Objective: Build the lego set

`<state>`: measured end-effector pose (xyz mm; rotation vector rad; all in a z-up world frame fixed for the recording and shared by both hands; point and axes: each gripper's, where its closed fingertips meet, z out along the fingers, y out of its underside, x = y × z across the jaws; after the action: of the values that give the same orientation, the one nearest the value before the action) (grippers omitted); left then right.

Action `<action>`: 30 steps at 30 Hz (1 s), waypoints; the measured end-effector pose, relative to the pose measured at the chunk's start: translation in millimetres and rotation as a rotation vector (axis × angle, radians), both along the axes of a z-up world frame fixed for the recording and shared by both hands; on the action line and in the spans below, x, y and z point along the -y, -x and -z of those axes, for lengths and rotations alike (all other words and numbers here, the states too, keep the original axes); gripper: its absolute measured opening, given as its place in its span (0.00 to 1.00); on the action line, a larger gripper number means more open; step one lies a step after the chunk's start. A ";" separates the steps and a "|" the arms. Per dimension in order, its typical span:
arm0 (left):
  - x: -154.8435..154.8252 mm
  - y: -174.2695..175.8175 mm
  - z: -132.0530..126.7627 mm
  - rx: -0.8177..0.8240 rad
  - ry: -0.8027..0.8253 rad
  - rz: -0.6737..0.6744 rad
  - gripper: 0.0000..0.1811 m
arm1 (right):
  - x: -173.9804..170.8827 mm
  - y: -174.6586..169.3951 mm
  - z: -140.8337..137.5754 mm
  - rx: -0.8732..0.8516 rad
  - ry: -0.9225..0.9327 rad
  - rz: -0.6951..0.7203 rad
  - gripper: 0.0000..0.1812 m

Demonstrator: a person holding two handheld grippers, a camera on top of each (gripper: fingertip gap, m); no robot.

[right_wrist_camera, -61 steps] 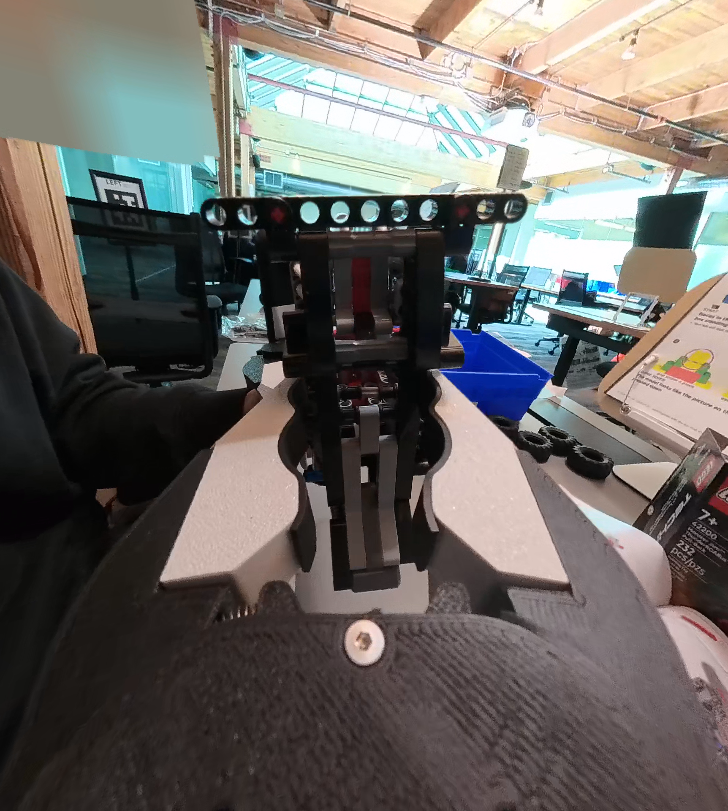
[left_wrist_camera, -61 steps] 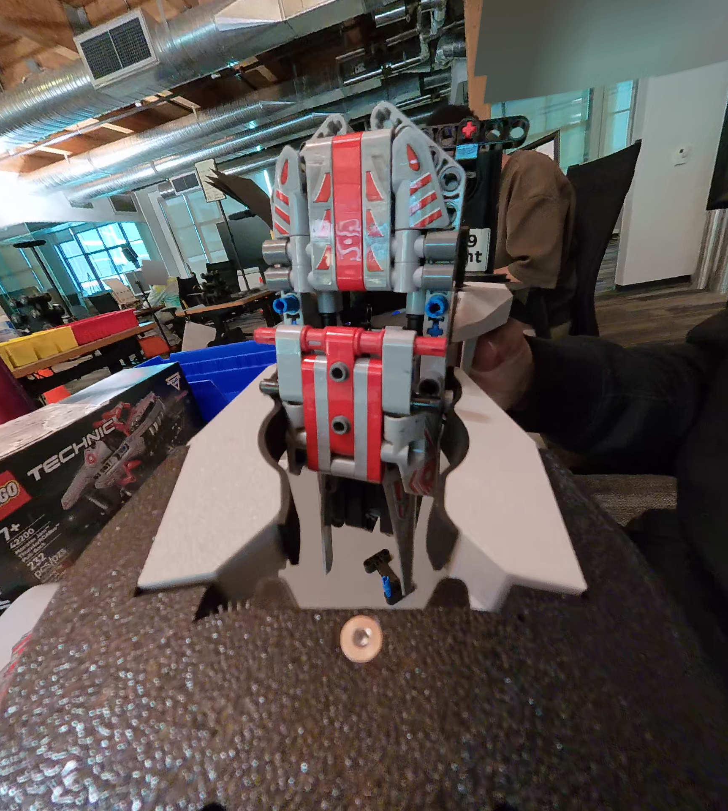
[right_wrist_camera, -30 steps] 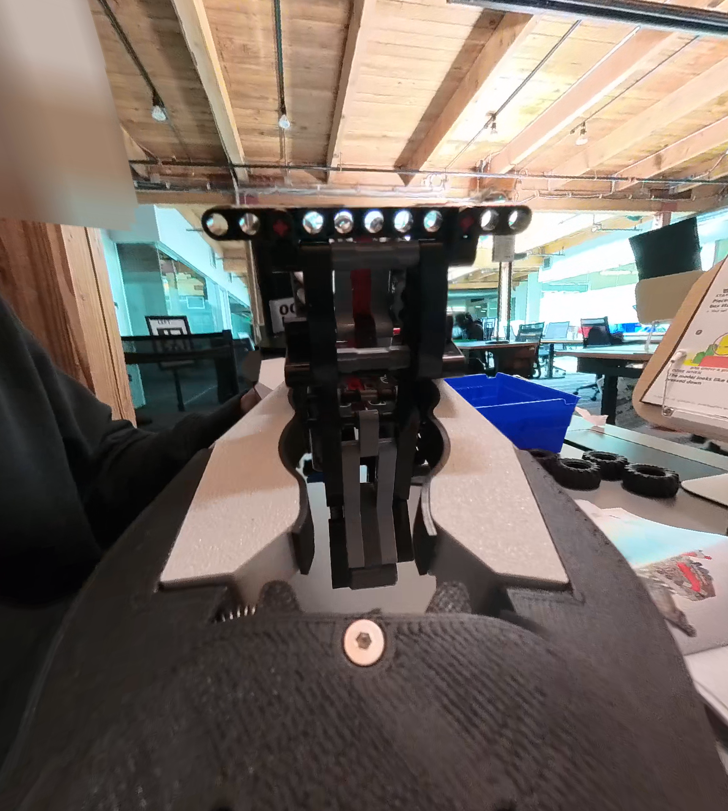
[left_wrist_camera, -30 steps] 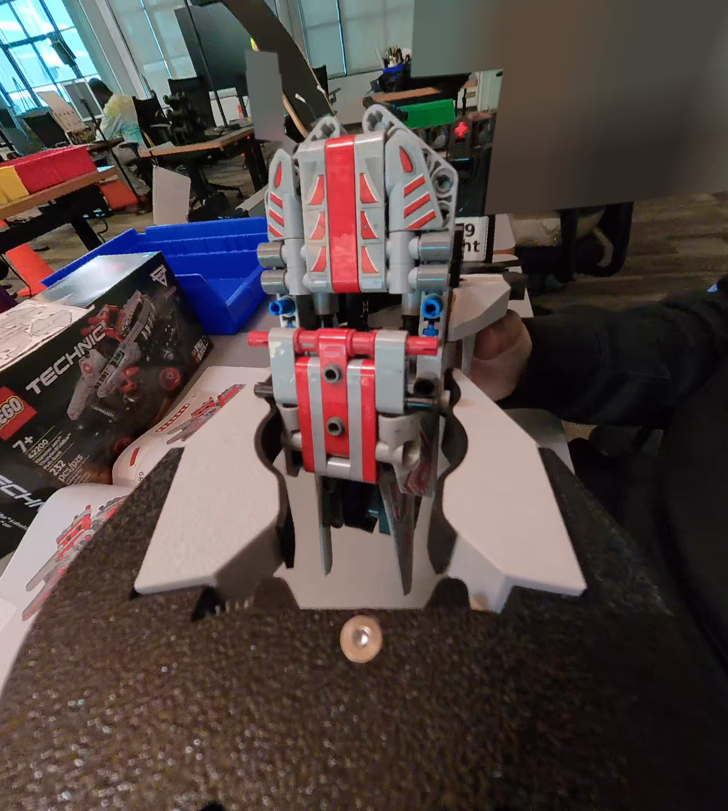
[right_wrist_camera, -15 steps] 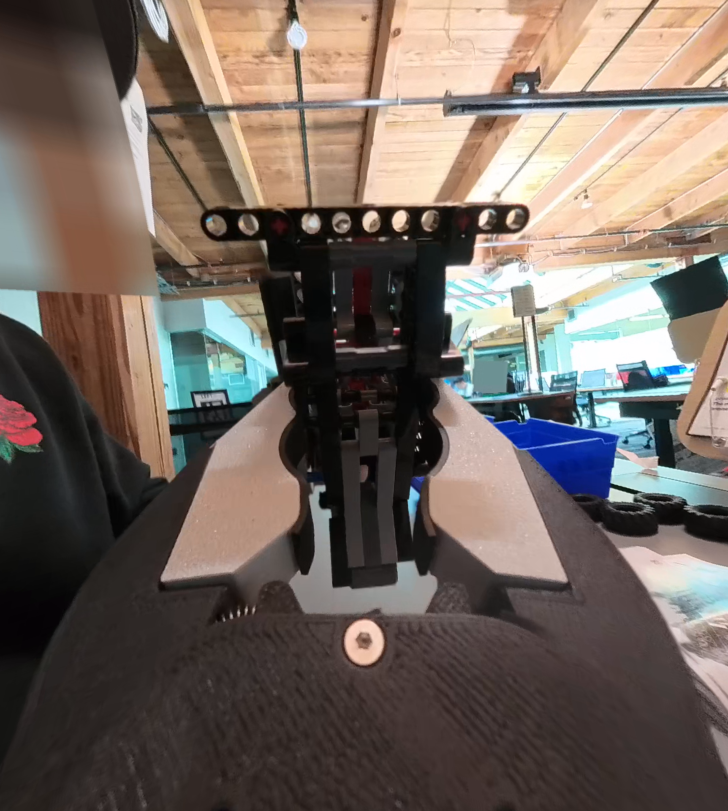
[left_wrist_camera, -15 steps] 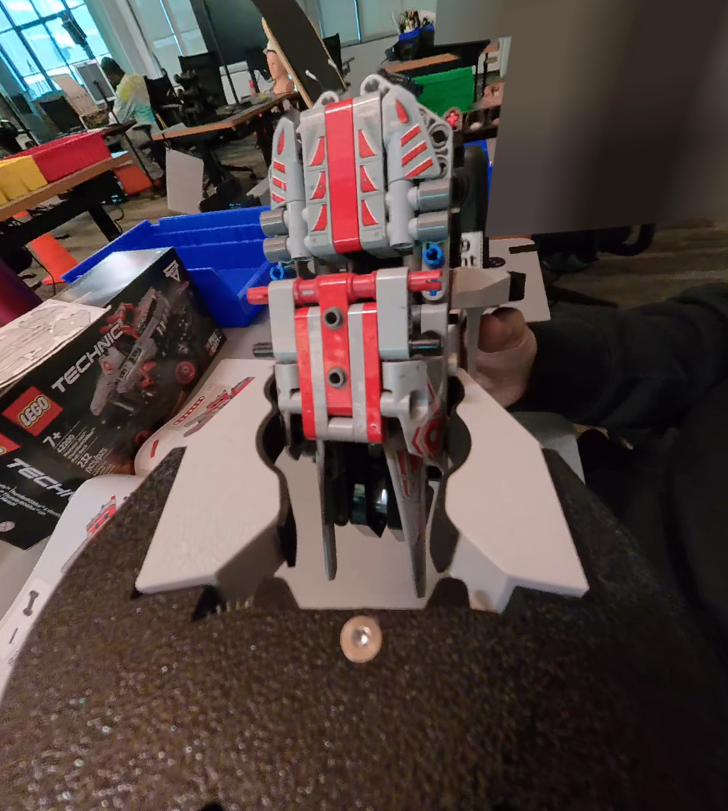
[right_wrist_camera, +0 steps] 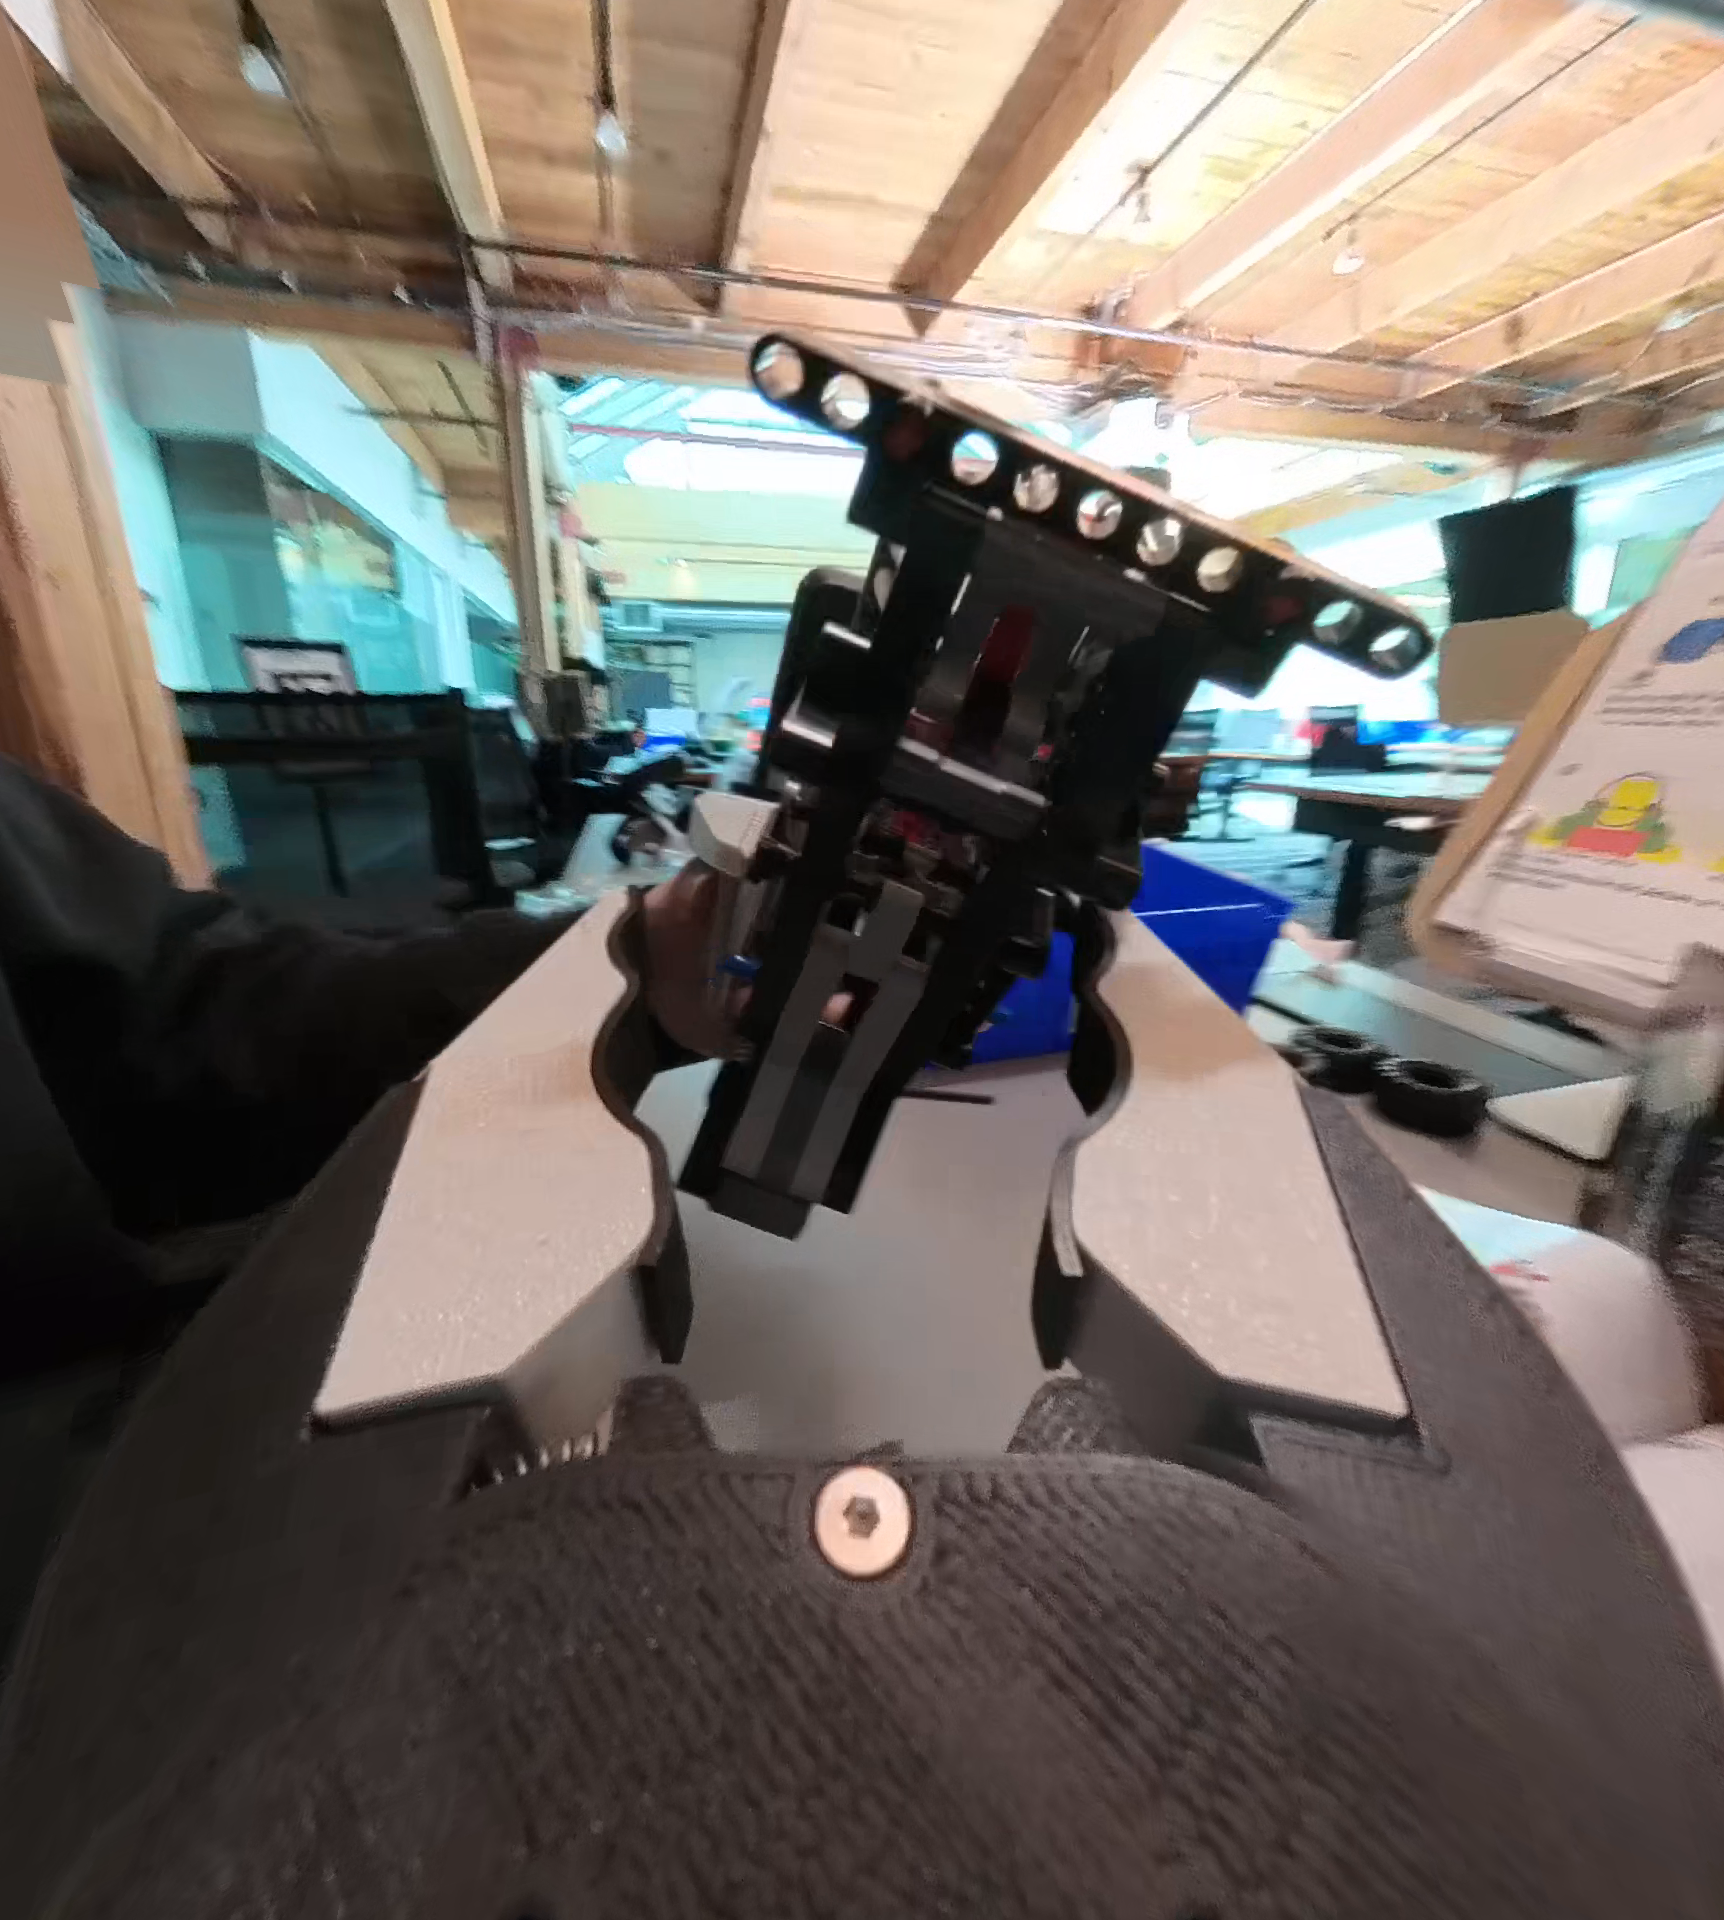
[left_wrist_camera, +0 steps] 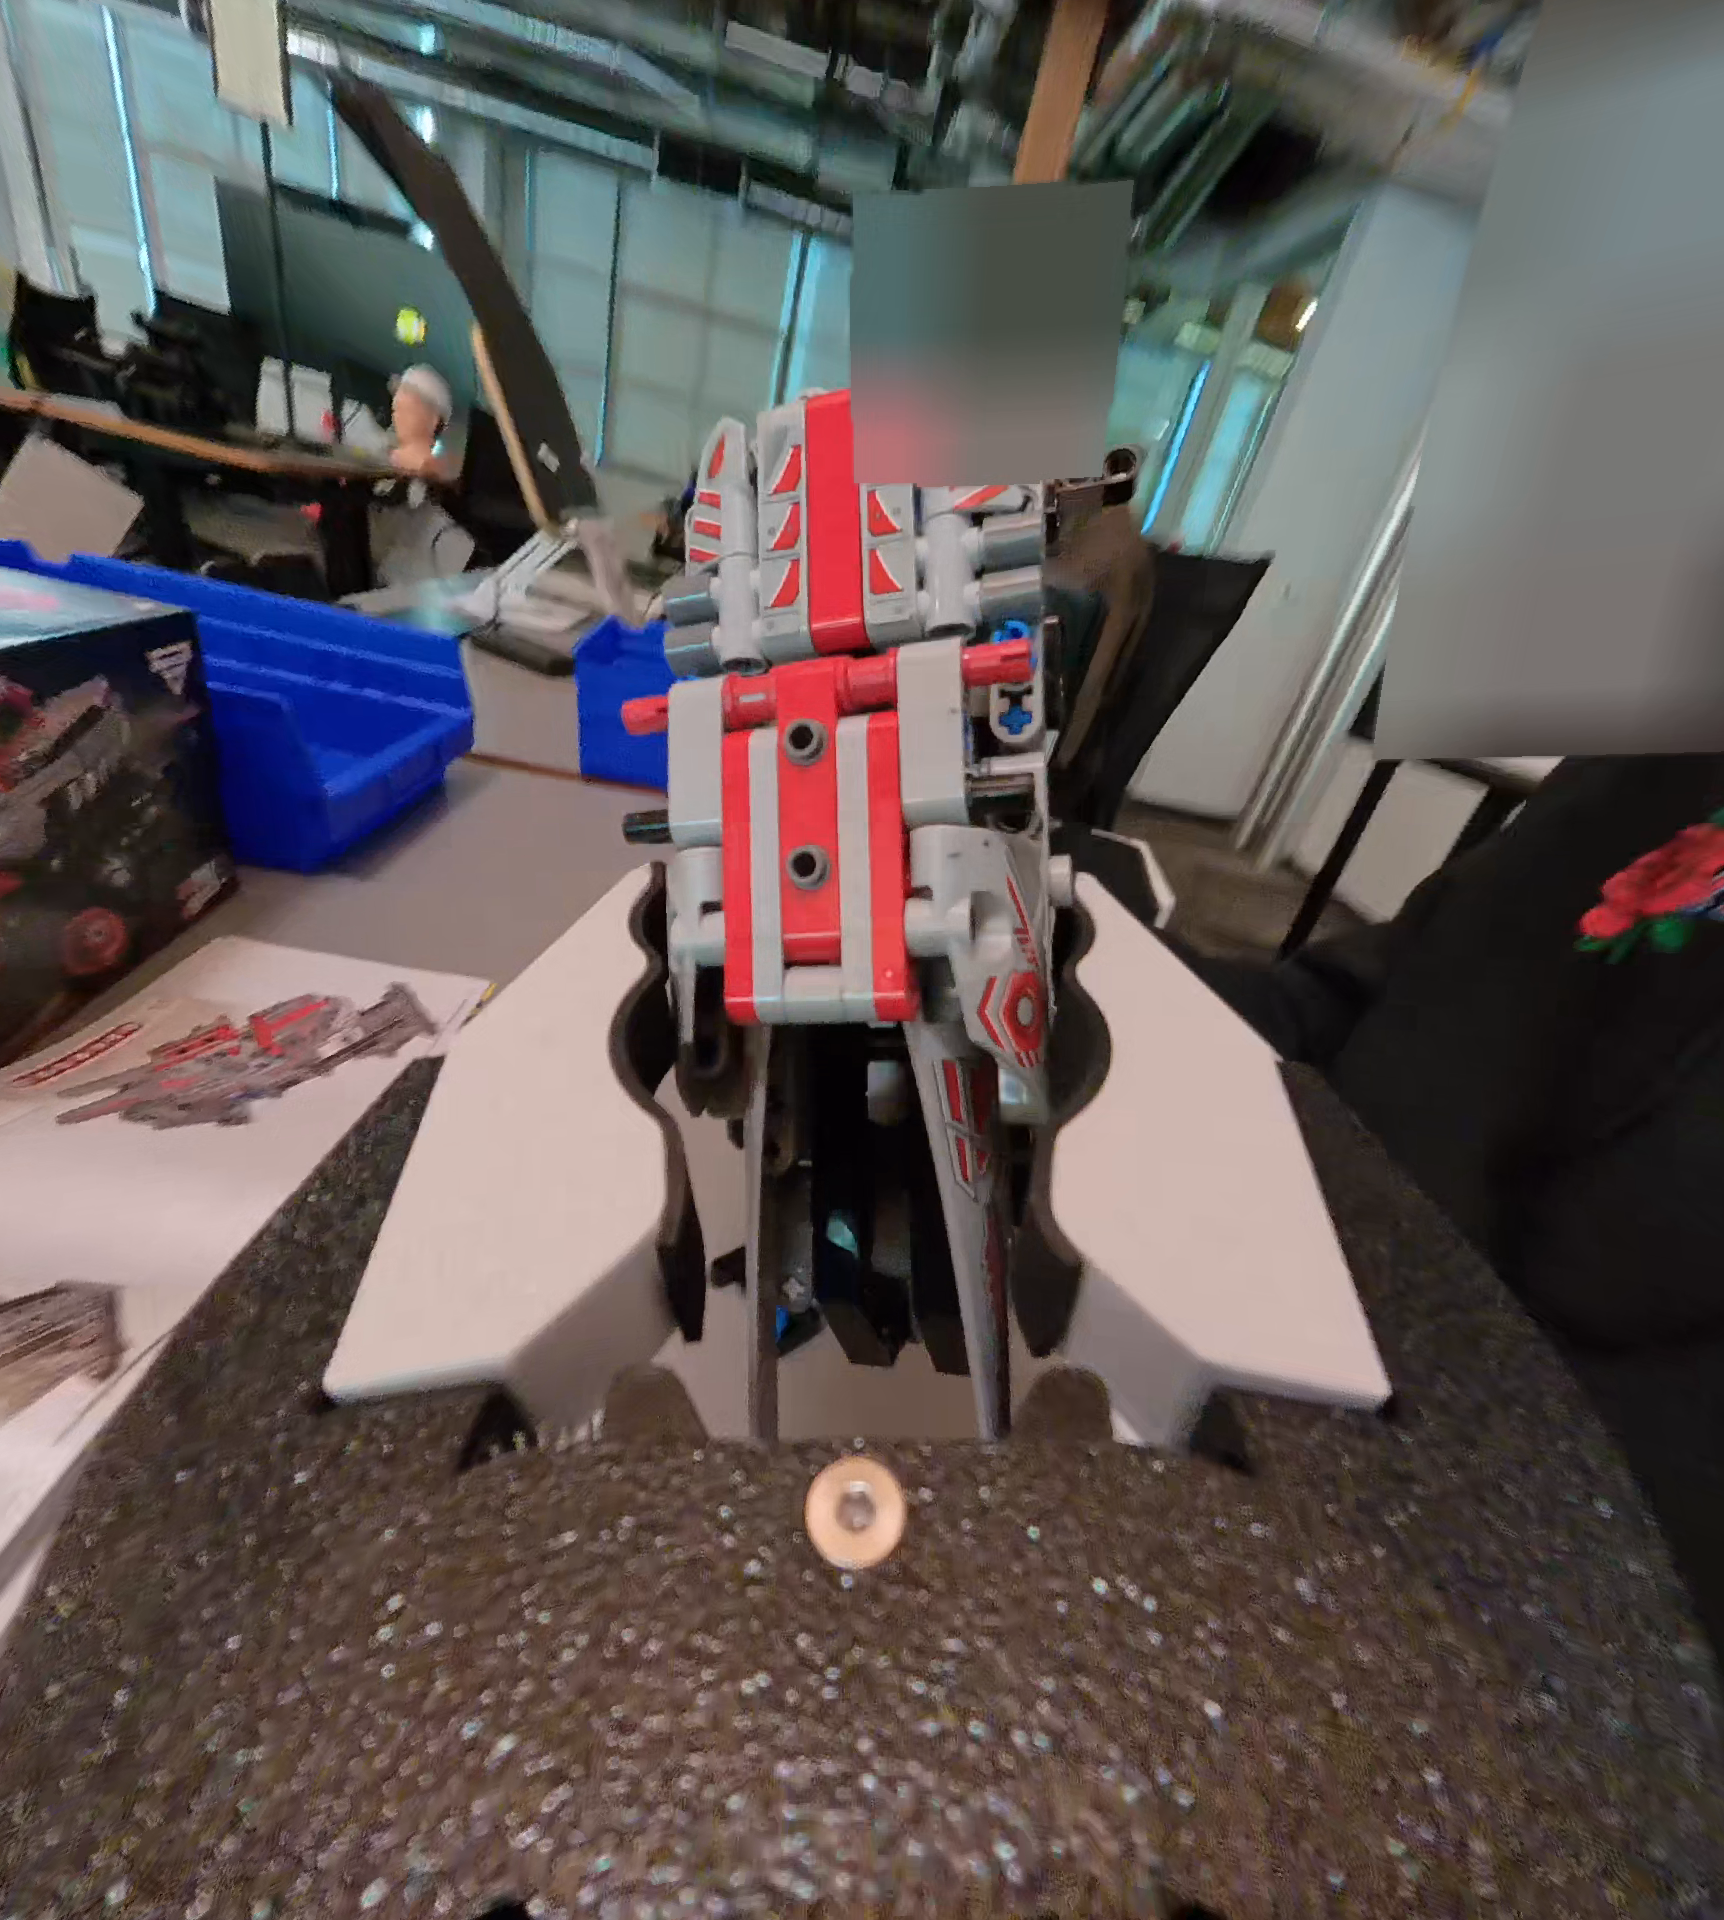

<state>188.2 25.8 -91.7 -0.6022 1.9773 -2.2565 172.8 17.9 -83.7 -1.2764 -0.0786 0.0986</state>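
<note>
The partly built lego model, grey and red with black inner parts, stands upright between the fingers of my left gripper, which is shut on its lower half. In the right wrist view I see the model's dark back side, tilted to the right, with a long black holed beam across its top. My right gripper is open; its fingers stand apart from the model with gaps on both sides. The left gripper's grey fingertip and the hand behind it show at the model's left.
A blue bin, the dark lego box and the open instruction booklet lie on the table to the left. Black tyres and a standing instruction card are at the right. A black sleeve fills the right side. The tips of both grippers are at nearly the same place.
My right gripper has opened and let go of the model, which now leans to the right in its view. My left gripper keeps hold of it, and both views have swung.
</note>
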 end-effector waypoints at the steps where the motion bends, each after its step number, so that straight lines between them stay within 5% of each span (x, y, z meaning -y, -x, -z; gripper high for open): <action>1: -1.1 2.5 -3.6 -0.017 0.067 0.032 0.39 | 0.5 -4.4 -3.7 0.028 -0.015 0.060 0.49; 6: -11.2 0.7 -5.1 -0.109 0.322 0.110 0.39 | 12.0 -25.4 -15.3 0.106 -0.014 0.276 0.51; 8: -18.7 0.6 -2.6 -0.057 0.294 0.104 0.39 | 17.2 -25.9 -13.8 0.060 0.035 0.218 0.52; 12: -26.8 -3.3 21.1 0.067 -0.096 0.071 0.39 | 28.8 -30.7 8.9 0.030 0.183 0.115 0.54; 18: -43.8 -28.1 110.2 0.055 -0.968 0.085 0.39 | 22.5 -44.3 70.8 -0.139 0.372 0.004 0.44; 24: -45.0 -46.0 138.1 0.048 -1.180 0.102 0.39 | 11.7 -57.4 118.7 0.047 0.587 0.134 0.41; 30: -38.0 -60.1 149.7 0.074 -1.214 0.074 0.39 | 3.6 -73.3 119.7 0.007 0.573 0.144 0.37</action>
<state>248.2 63.8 -241.4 -0.2593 2.7552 -0.7050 246.1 14.3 -203.3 -1.8498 0.0405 -0.0108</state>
